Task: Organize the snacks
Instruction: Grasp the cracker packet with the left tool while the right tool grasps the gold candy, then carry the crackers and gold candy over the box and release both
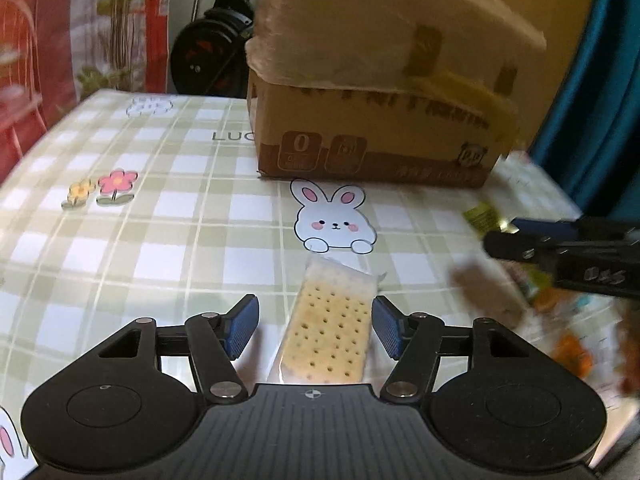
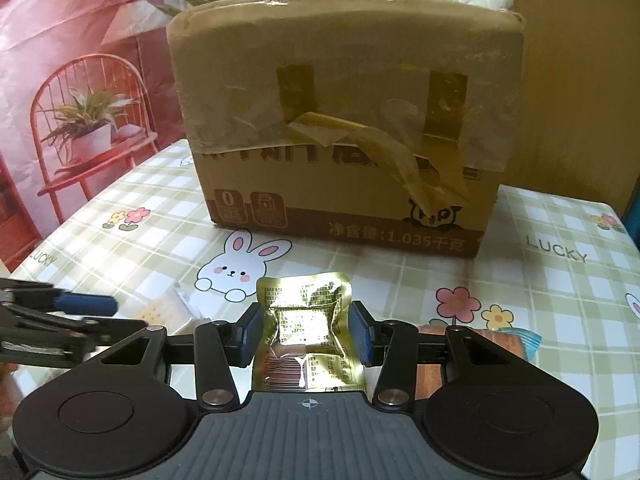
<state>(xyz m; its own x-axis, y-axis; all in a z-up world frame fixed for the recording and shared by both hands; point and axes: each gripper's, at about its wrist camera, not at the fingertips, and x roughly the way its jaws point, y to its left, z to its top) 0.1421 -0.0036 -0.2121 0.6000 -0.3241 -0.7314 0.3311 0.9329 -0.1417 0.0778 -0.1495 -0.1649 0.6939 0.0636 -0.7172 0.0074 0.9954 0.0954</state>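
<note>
A clear-wrapped cracker pack [image 1: 330,328] lies on the checked tablecloth between the fingers of my left gripper [image 1: 314,326], which is open; the blue pads stand apart from the pack's sides. My right gripper [image 2: 306,332] is shut on a gold foil snack packet [image 2: 306,332], pads pressing both of its edges. The cracker pack also shows in the right wrist view [image 2: 160,312], beside the left gripper [image 2: 72,320]. The right gripper [image 1: 560,240] enters the left wrist view from the right, with the gold packet [image 1: 482,216] at its tip.
A taped cardboard box [image 2: 344,128] stands on the table [image 2: 540,280] straight ahead, flap raised [image 1: 392,24]. Several blurred snack packets lie at the right [image 1: 560,320]. An orange-brown packet [image 2: 492,340] lies right of my right gripper. A red chair backdrop hangs at left.
</note>
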